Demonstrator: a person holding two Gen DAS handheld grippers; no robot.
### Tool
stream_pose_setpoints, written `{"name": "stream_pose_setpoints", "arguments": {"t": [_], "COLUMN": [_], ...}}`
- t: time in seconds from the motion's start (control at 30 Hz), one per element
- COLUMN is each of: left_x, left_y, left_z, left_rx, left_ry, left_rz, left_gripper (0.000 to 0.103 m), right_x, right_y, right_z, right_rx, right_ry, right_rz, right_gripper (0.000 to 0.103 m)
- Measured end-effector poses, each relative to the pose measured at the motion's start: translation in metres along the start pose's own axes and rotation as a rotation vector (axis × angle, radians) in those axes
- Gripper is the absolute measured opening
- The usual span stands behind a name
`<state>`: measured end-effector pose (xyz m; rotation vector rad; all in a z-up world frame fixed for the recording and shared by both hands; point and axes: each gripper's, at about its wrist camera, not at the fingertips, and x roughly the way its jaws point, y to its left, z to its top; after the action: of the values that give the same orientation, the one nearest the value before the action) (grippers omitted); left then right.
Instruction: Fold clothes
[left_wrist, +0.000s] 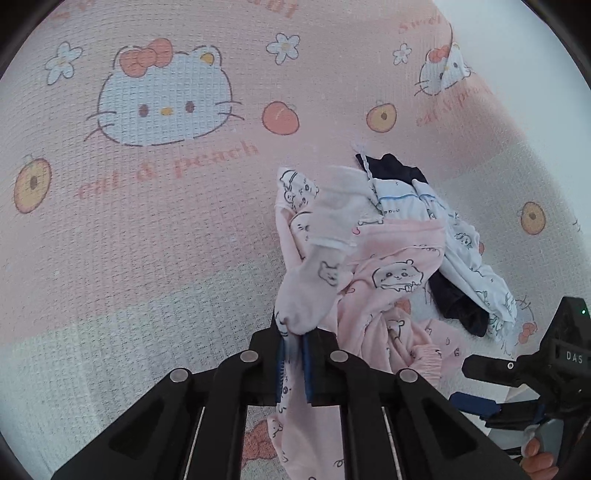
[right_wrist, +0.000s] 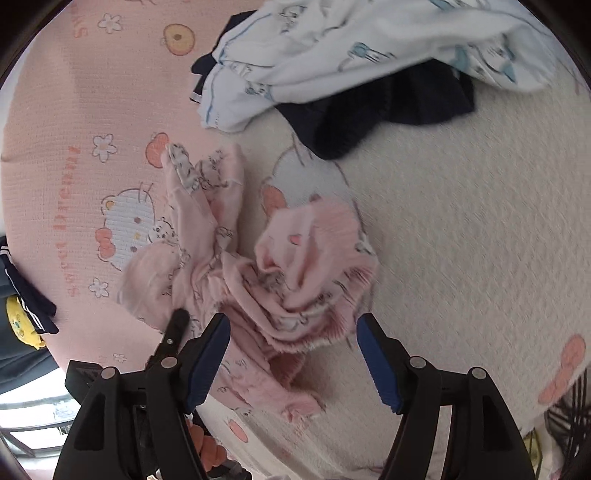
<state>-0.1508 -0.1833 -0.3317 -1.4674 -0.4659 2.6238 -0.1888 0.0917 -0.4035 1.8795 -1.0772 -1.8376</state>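
In the left wrist view the left gripper (left_wrist: 293, 363) is clamped on a fold of the pink printed garment (left_wrist: 388, 288), which lies crumpled on the pink cartoon bedspread (left_wrist: 147, 229) beside a white printed garment (left_wrist: 461, 236) and a dark garment (left_wrist: 458, 302). Only the right wrist view shows the right gripper (right_wrist: 293, 354) spread wide just above the pink garment's bunched edge, holding nothing. That view also shows a dark striped cloth (right_wrist: 26, 295) at the bed's left edge.
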Motion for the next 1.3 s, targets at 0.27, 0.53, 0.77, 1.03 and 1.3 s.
{"name": "stream_pose_setpoints", "arguments": {"t": [0.27,0.53,0.77,1.03,1.3], "left_x": [-0.011,-0.018,-0.026,-0.042,-0.048], "left_y": [0.018,0.035,0.039,0.057,0.059], "left_z": [-0.007,-0.02,-0.026,-0.033,-0.023], "left_rx": [-0.05,-0.11,-0.104,-0.123,-0.115], "left_ry": [-0.003,0.004,-0.005,0.001,0.044], "left_rz": [-0.001,-0.013,0.044,0.078,-0.001], "left_gripper": [0.006,0.006,0.006,0.006,0.011], "right_x": [0.014,0.011,0.013,0.015,-0.009], "right_y": [-0.019,-0.025,0.001,0.048,0.047], "right_z": [0.003,0.006,0.007,-0.004,0.007], "right_rx": [0.085,0.059,-0.157,-0.521,-0.493], "right_ry": [0.036,-0.008,-0.026,-0.144,-0.23], "right_rz": [0.044,0.049,-0.114,-0.388,-0.381], "right_gripper": [0.071,0.07,0.038,0.021,0.02]}}
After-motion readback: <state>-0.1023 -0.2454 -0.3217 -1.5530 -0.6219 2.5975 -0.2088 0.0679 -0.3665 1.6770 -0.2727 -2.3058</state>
